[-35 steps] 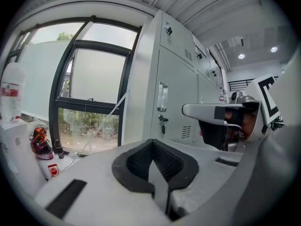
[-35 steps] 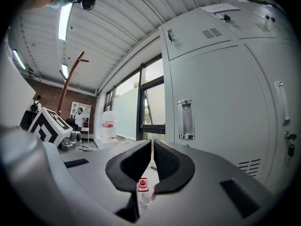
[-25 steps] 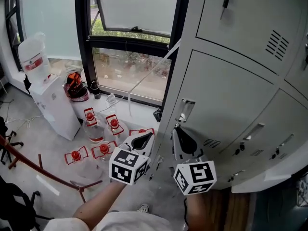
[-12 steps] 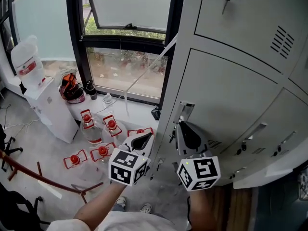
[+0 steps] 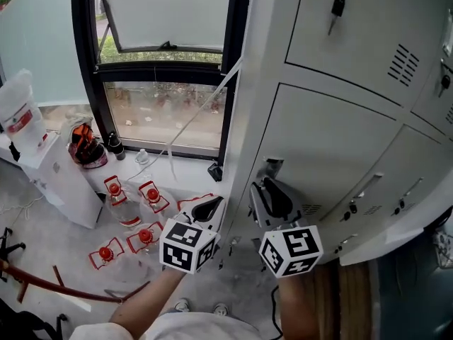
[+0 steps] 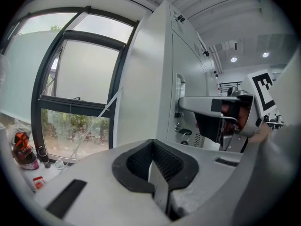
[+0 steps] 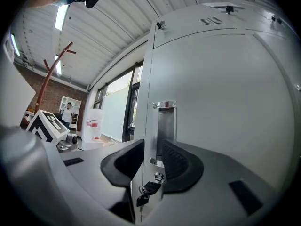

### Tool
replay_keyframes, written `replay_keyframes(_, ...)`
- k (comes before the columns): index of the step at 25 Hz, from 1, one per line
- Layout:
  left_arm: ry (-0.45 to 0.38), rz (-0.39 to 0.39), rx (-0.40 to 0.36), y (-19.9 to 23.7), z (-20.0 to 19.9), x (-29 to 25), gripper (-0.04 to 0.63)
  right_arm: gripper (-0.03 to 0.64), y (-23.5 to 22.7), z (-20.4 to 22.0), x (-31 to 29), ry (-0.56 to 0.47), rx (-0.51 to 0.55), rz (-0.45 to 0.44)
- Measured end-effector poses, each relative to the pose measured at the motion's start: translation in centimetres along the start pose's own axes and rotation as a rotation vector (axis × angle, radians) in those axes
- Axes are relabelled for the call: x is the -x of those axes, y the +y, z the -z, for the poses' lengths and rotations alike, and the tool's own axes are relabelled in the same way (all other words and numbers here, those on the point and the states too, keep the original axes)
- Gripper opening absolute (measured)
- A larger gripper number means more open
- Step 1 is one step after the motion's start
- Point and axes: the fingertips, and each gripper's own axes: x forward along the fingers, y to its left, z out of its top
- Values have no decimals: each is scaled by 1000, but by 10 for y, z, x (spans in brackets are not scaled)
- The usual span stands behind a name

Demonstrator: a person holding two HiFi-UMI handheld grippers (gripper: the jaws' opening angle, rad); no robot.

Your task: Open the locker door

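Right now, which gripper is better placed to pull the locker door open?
Right. The right gripper, jaws just opened, straddles the door handle; the left gripper is shut, clear of it.

The right claw (image 7: pixel 151 160), its jaws just opened, straddles the locker door (image 7: pixel 225 98) edge at the recessed handle (image 7: pixel 165 126), a key (image 7: pixel 149 190) hanging below.

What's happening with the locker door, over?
Left gripper shut, empty. Right gripper jaws just been opening, locker door edge between them, pads off it. Key hangs below the handle.
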Motion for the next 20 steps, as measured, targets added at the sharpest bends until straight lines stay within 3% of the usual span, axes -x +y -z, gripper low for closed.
replay_keyframes(20,17,134,-28,15,3,7,6,127,7,-2,-16,-6,-59,103)
